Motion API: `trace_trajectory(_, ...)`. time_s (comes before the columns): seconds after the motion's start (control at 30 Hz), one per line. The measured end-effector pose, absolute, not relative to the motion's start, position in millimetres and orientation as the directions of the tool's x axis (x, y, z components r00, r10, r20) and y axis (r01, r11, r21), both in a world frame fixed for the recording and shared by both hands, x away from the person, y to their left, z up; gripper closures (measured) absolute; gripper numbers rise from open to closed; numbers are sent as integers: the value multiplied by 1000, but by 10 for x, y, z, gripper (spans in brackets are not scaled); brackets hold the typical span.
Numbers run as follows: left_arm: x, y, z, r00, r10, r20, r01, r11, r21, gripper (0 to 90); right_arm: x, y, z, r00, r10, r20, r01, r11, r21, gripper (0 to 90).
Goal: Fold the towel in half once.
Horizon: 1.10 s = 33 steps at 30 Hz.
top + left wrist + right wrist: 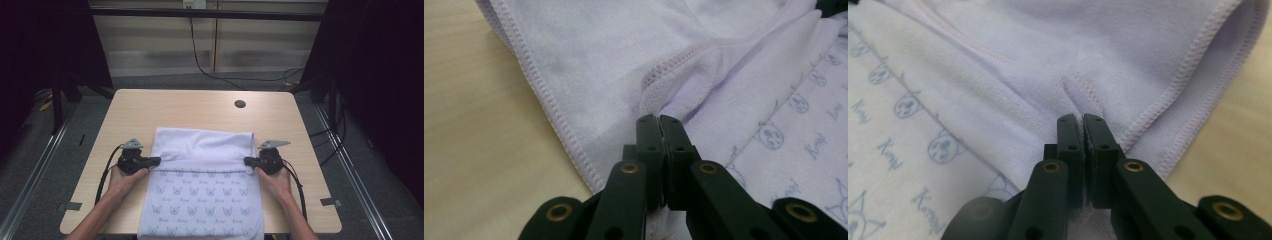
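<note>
Overhead first: a pale lilac garment [202,185] lies flat on the light wood counter [150,107], spread from the counter's middle down past its near edge. Its near part carries rows of small blue cat-face prints with script words, and its far part is a plain band folded over toward the person, showing the unprinted inside. Left tongs [156,161] sit at the garment's left edge where the folded band ends, and right tongs [248,161] sit at the matching spot on the right edge, both pointing inward, each held by a hand [121,181] coming in from the bottom. A grey three-cornered plate tops each tool and a black cable trails back along each forearm. A dark round hole [240,104] sits in the counter toward the far right, well apart from the cloth. Left gripper view next: the black jaws stand closed tight together on a pinch of the garment [624,60] right at a stitched seam, with the hemmed edge running diagonally to the left over bare counter [474,140] and printed fabric off to the right. Right gripper view last: the jaws are likewise clamped shut on a small pucker of garment [1098,45] at a seam, the hemmed edge and a strip of counter [1238,150] to the right, the cat prints to the left.
</note>
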<state>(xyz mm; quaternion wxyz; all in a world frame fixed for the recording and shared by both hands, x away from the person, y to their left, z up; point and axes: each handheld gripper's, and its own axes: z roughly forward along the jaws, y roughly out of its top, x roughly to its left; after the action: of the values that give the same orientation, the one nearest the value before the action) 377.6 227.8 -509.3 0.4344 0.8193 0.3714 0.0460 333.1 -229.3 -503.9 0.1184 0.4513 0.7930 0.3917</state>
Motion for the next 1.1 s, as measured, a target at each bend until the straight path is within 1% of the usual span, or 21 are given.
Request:
trace_trajectory(0.03, 3842, 2270, -5090, 714, 652, -255, 577, -342, 742, 882, 3416, -2287, -5033, -554, 816, 166, 631, 281, 723, 872)
trace_trajectory(0.07, 3902, 2262, -5094, 710, 661, -242, 572, -341, 746, 882, 3495, -2277, -5030, -545, 823, 159, 634, 281, 720, 872)
trace_trajectory(0.1, 3902, 2262, -5094, 710, 661, -242, 572, -341, 746, 882, 3495, -2277, -5030, -545, 823, 159, 634, 281, 720, 872)
trace_trajectory(0.13, 4020, 2228, -5098, 700, 675, -233, 573, -335, 748, 882, 3632, -2254, -5017, -529, 835, 150, 646, 281, 710, 872)
trace_trajectory(0.17, 4082, 2210, -5097, 693, 682, -233, 576, -330, 747, 882, 3692, -2246, -5018, -521, 842, 140, 645, 281, 711, 872)
trace_trajectory(0.2, 4139, 2188, -5101, 686, 688, -234, 578, -321, 750, 882, 3740, -2237, -5012, -503, 852, 145, 658, 270, 703, 872)
trace_trajectory(0.23, 4203, 2173, -5107, 671, 697, -253, 593, -300, 747, 882, 3784, -2231, -5010, -494, 859, 135, 657, 267, 705, 872)
trace_trajectory(0.27, 4250, 2151, -5109, 660, 708, -251, 597, -291, 748, 882, 3822, -2229, -5012, -480, 867, 137, 662, 255, 705, 872)
trace_trajectory(0.37, 4324, 2072, -5075, 657, 720, -224, 594, -311, 742, 882, 3905, -2250, -4998, -448, 882, 148, 680, 228, 697, 872)
trace_trajectory(0.47, 4320, 2098, -4988, 660, 713, -237, 583, -288, 760, 882, 3926, -2275, -4956, -452, 878, 156, 675, 222, 704, 871)
trace_trajectory(0.5, 4270, 2148, -4822, 677, 703, -219, 550, -285, 785, 882, 3909, -2304, -4838, -459, 868, 188, 652, 186, 735, 871)
trace_trajectory(0.53, 4244, 2192, -4722, 680, 695, -234, 541, -259, 800, 882, 3899, -2321, -4756, -472, 861, 190, 629, 178, 757, 871)
trace_trajectory(0.57, 4244, 2192, -4722, 680, 695, -234, 541, -259, 800, 882, 3887, -2333, -4659, -484, 855, 188, 610, 175, 773, 871)
trace_trajectory(0.6, 4187, 2265, -4508, 698, 680, -227, 501, -236, 833, 882, 3866, -2341, -4548, -497, 849, 180, 583, 174, 793, 871)
trace_trajectory(0.67, 4104, 2320, -4302, 711, 662, -236, 467, -194, 863, 882, 3803, -2356, -4304, -526, 832, 178, 531, 157, 833, 871)
trace_trajectory(0.77, 3936, 2396, -4029, 734, 636, -236, 415, -146, 898, 882, 3643, -2366, -3924, -571, 809, 143, 441, 155, 884, 870)
trace_trajectory(0.87, 3726, 2472, -3813, 764, 603, -230, 381, -134, 915, 881, 3430, -2385, -3639, -612, 783, 112, 374, 162, 913, 870)
trace_trajectory(0.93, 3564, 2510, -3728, 777, 595, -203, 352, -143, 925, 881, 3258, -2390, -3534, -641, 762, 95, 339, 171, 925, 869)
trace_trajectory(0.97, 3484, 2529, -3709, 787, 579, -215, 351, -134, 927, 881, 3167, -2390, -3509, -653, 752, 89, 325, 173, 930, 869)
trace_trajectory(1.03, 3320, 2559, -3700, 793, 576, -201, 338, -140, 931, 881, 2963, -2385, -3498, -673, 736, 72, 303, 186, 935, 868)
trace_trajectory(1.1, 3153, 2579, -3749, 801, 550, -236, 354, -118, 928, 880, 2755, -2387, -3549, -689, 721, 72, 294, 186, 938, 868)
